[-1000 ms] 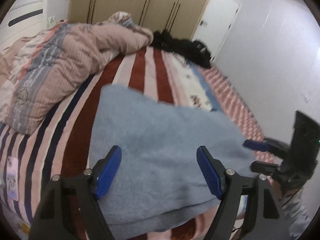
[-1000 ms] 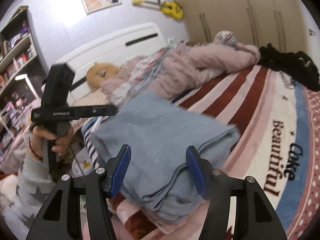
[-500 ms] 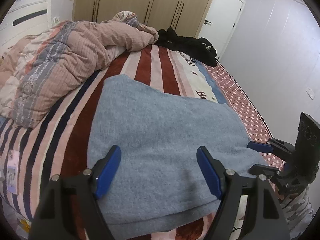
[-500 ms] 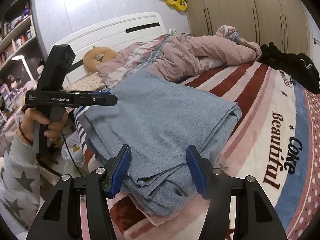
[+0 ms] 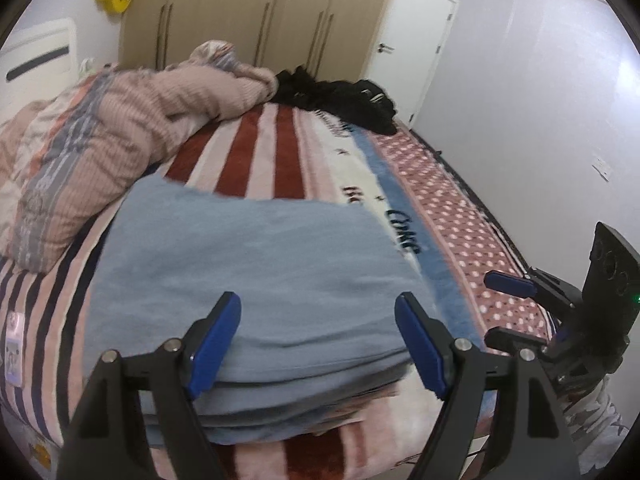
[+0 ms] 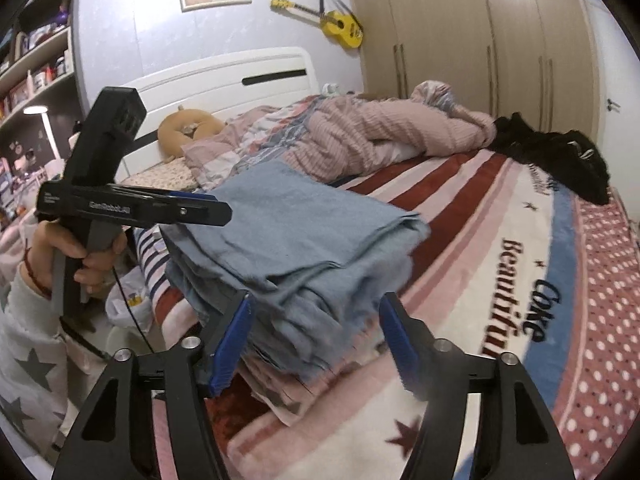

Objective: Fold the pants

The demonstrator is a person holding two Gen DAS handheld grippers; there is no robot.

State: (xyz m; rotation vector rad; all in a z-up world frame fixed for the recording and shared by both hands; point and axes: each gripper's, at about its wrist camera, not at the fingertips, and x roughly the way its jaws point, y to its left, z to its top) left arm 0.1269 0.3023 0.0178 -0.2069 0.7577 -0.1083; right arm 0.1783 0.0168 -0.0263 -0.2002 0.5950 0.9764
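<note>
Both grippers have drawn back from the folded blue pants (image 5: pixel 256 280) since a second ago, and the right gripper (image 6: pixel 316 340) has just been opening its jaws, which now stand wide with a corner of the stacked fabric between the pads but not pinched. The left gripper (image 5: pixel 320 340) hangs wide apart over the near edge of the stack, its blue pads above the cloth and holding nothing. Folded into a thick layered rectangle, the pants lie on the striped blanket (image 5: pixel 276 152) at the bed's near edge, just ahead of both grippers.
</note>
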